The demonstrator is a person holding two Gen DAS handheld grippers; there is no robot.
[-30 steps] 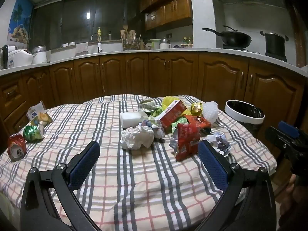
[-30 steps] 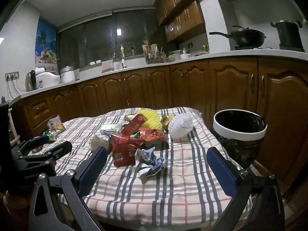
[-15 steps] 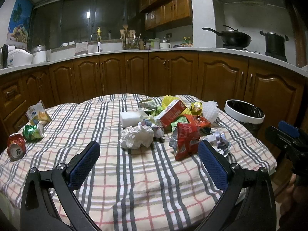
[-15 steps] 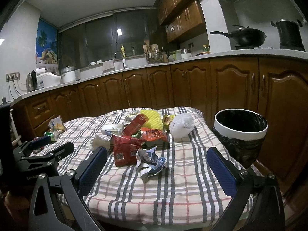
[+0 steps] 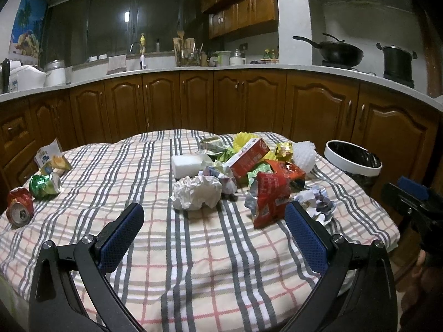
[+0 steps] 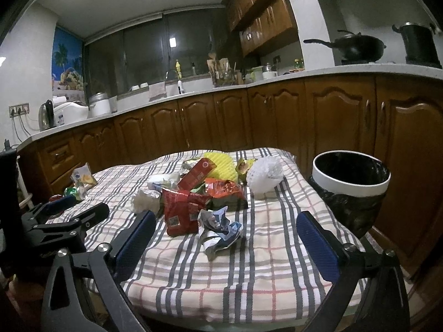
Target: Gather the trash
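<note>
Both my tongs hang spread apart above the near edge of the checked tablecloth [image 5: 193,262], my left gripper [image 5: 213,221] and right gripper [image 6: 225,229] holding nothing. The trash pile [image 5: 238,171] sits mid-table; the bin [image 6: 351,182] stands just beside the table's right edge. Two cans, I think, lie far left [image 5: 19,207].

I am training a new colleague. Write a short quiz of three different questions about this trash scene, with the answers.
1. True or false: the left gripper is open and holds nothing.
2. Multiple choice: the white-rimmed bin with a black liner stands (A) on the checked tablecloth, (B) beside the table's right edge, (C) on the counter.
3. Fill in: nearest to the right gripper lies a crumpled blue-and-white paper wrapper; just beyond it on the left is a ___ snack bag.

Key: 1 true; 2 B; 3 red.
</note>
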